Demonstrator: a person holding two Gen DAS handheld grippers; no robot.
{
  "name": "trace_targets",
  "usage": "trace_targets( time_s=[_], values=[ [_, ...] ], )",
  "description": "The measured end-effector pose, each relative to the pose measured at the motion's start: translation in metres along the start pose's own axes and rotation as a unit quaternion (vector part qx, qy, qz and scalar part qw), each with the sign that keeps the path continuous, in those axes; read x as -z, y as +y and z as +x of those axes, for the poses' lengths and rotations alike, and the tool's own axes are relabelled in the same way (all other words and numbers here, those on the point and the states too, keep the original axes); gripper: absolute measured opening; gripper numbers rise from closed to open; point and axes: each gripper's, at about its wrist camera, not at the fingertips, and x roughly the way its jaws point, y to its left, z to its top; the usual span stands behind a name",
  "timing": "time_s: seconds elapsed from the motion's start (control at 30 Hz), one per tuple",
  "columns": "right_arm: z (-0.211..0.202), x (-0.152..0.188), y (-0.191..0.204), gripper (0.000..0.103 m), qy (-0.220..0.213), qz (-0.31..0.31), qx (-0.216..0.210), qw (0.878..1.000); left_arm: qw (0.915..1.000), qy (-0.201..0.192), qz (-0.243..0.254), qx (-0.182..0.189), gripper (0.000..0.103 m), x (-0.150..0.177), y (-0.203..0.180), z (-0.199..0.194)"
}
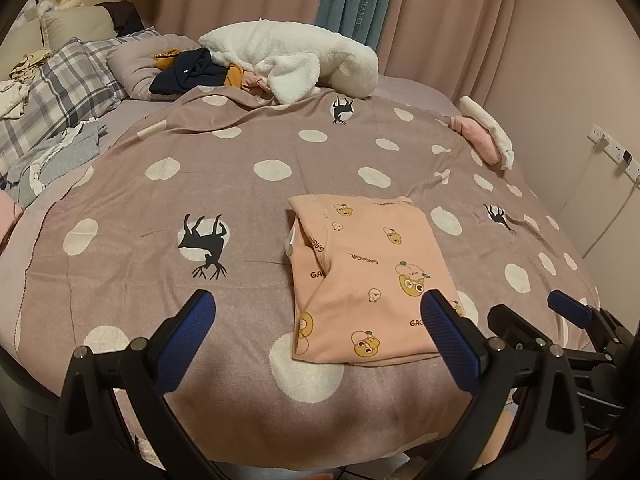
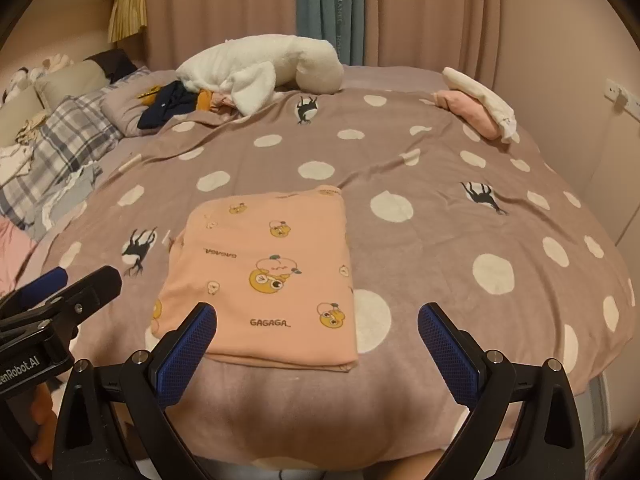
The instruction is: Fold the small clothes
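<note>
A peach-pink cotton garment printed with cartoon bears and the word GAGAGA (image 2: 264,276) lies folded into a rough rectangle on a mauve blanket with white dots and black deer silhouettes (image 2: 460,248), which covers a bed. The garment's long axis runs away from the person, from the near edge of the bed toward the far side. The left gripper (image 1: 318,334) and the right gripper (image 2: 316,336) are both held at the near edge of the bed with their blue-padded fingers spread wide apart, and neither is holding anything. In the right wrist view the garment lies straight ahead and slightly to the left of that gripper's centre, its near hem lying between the two fingertips and a little beyond them. In the left wrist view the same garment lies ahead and to the right, so that the left gripper's right fingertip overlaps its near right corner in the picture; whether it touches the cloth cannot be told. The garment's left side shows loose layered folds and an open edge, while its right side is a clean straight edge. Both grippers appear about equally near, with the right one more squarely lined up. Further folding would likely bring the near hem away toward the far end. A small stack of pink and white folded clothes (image 2: 480,110) sits far ahead to the right.
</note>
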Motion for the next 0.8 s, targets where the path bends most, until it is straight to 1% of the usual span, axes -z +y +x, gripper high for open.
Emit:
trace_targets(
  time_s=[0.8],
  values=[
    [0.0046, 0.0026, -0.0030, 0.100, 0.006, -0.004, 0.000, 1.000, 1.0000, 0.004, 0.003, -0.007, 0.103, 0.0027, 0.0004, 0.0021]
  ],
)
